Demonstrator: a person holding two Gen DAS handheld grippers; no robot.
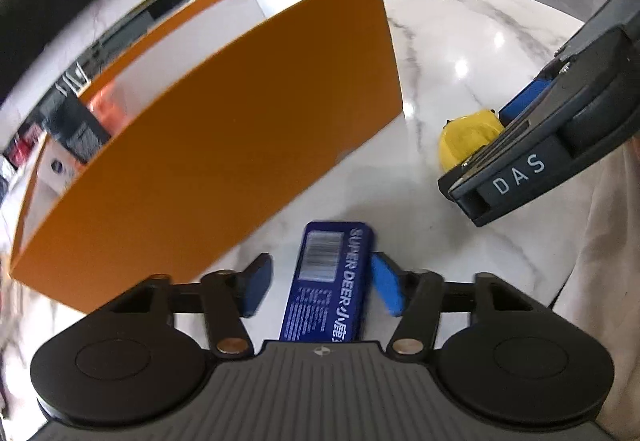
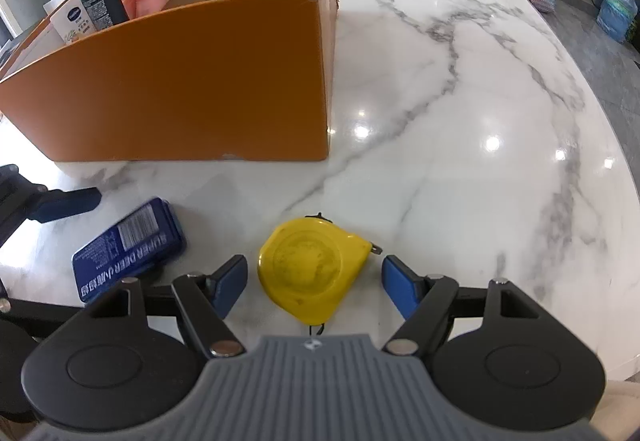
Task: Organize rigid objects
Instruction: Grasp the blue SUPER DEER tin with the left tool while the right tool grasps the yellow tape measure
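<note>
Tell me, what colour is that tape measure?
Yellow; the tape measure shows best in the right wrist view.

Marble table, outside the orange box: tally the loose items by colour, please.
Blue: 1, the flat blue rectangular packet with a barcode, between the open left tool's fingers.
Yellow: 1, the rounded yellow plastic tape measure, between the open right tool's fingers.
Total: 2

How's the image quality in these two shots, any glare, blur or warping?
Left wrist view: the orange box bows heavily from fisheye warp, its edges slightly smeared; glare spots on the marble table. Right wrist view: sharper; the yellow tape measure is crisp, the blue packet a little blurred, several glare spots.
</note>
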